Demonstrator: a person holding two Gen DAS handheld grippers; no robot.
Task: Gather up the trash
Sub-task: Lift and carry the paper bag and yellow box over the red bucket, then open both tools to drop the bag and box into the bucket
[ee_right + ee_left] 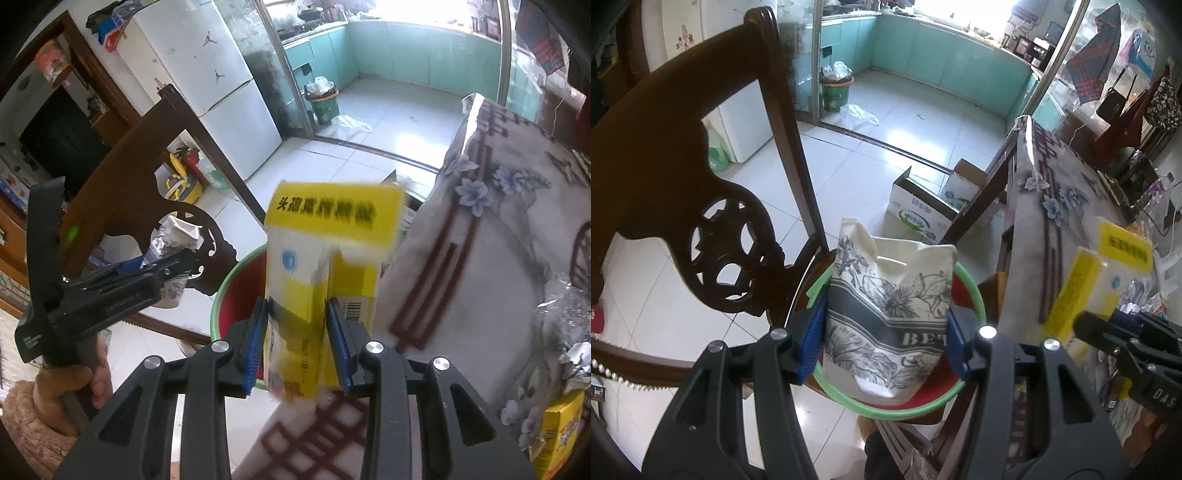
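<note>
My left gripper is shut on a crumpled white paper cup with a grey flower print. It holds the cup over a red bin with a green rim beside the table. My right gripper is shut on an open yellow and white carton, held above the table edge next to the bin. The carton also shows at the right of the left wrist view. The left gripper with the cup shows at the left of the right wrist view.
A dark carved wooden chair stands left of the bin. The table with a flowered cloth lies to the right, with foil scraps and another yellow box on it. Cardboard boxes sit on the tiled floor.
</note>
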